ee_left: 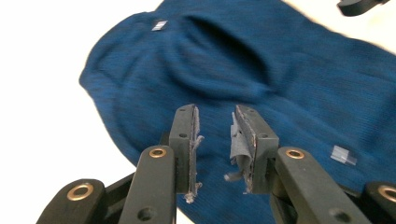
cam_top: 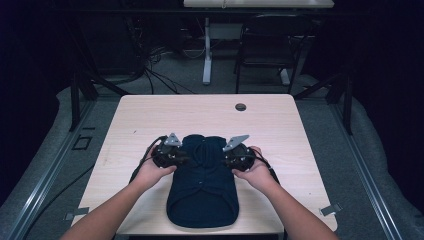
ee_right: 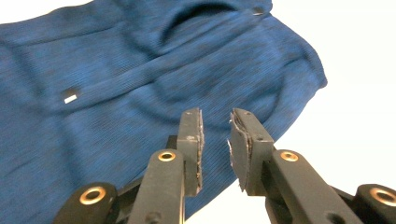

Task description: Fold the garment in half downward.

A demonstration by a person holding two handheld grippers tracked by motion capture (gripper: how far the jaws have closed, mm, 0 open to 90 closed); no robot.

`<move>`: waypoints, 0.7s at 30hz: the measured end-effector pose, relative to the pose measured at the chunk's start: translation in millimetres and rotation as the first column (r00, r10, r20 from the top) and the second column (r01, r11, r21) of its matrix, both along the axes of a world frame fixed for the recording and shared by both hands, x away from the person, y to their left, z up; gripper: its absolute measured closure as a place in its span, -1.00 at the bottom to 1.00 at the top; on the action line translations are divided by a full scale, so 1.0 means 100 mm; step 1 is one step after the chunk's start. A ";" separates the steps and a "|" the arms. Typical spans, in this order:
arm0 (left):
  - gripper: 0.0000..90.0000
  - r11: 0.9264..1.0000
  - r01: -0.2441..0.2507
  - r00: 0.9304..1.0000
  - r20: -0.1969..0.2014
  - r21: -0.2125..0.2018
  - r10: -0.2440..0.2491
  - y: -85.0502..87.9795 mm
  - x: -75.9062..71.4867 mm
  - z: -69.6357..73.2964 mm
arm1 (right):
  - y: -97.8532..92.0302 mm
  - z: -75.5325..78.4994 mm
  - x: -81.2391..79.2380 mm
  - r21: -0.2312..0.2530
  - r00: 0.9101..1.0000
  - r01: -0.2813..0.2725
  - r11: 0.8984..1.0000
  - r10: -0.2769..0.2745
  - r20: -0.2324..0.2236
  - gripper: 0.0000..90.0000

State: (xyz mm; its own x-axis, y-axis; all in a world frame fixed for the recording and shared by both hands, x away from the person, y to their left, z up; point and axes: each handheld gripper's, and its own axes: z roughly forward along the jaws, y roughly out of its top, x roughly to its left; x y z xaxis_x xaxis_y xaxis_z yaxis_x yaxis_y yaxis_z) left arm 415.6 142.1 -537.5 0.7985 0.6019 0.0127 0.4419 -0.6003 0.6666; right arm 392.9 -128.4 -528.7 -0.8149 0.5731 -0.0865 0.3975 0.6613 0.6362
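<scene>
Pale wooden table [cam_top: 150, 115], a dark blue knit garment [cam_top: 202, 185] spread at its near middle.

Nearest, two hands come in over the front edge; the left gripper [ee_left: 215, 140] and right gripper [ee_right: 215, 140] hover over the garment's left and right edges, jaws a narrow gap apart, gripping nothing. Farther back lies a small dark round fitting [cam_top: 241, 107], then a dim floor with cables.

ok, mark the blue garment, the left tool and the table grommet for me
blue garment [cam_top: 202, 192], high view, middle of the fabric between the hands.
left tool [ee_left: 215, 140], left gripper view, gap midway between its tips.
table grommet [cam_top: 240, 107], high view, centre of the dark round cap.
</scene>
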 end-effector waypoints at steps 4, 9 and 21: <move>0.57 1.000 -0.012 0.999 0.032 0.023 0.011 -0.03 0.16 -0.03 | 0.08 -0.03 0.21 -0.025 1.000 0.014 1.000 -0.014 0.005 0.64; 0.62 1.000 -0.006 1.000 0.012 0.026 0.006 -0.09 0.45 -0.05 | 0.25 -0.03 0.50 -0.071 1.000 -0.002 0.997 0.004 0.022 0.64; 0.45 0.993 -0.081 0.996 0.051 0.088 0.077 -0.18 0.77 -0.10 | 0.39 -0.10 0.90 -0.169 0.995 0.076 0.983 -0.062 0.083 0.48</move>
State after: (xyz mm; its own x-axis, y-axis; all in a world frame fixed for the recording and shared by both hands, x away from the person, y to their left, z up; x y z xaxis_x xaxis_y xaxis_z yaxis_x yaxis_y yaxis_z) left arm 492.9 123.7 -547.8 0.7456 0.6579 0.1061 0.4596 -0.6229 0.6331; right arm 482.9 -89.8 -538.4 -0.7610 0.5989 -0.2493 0.4006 0.7361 0.5456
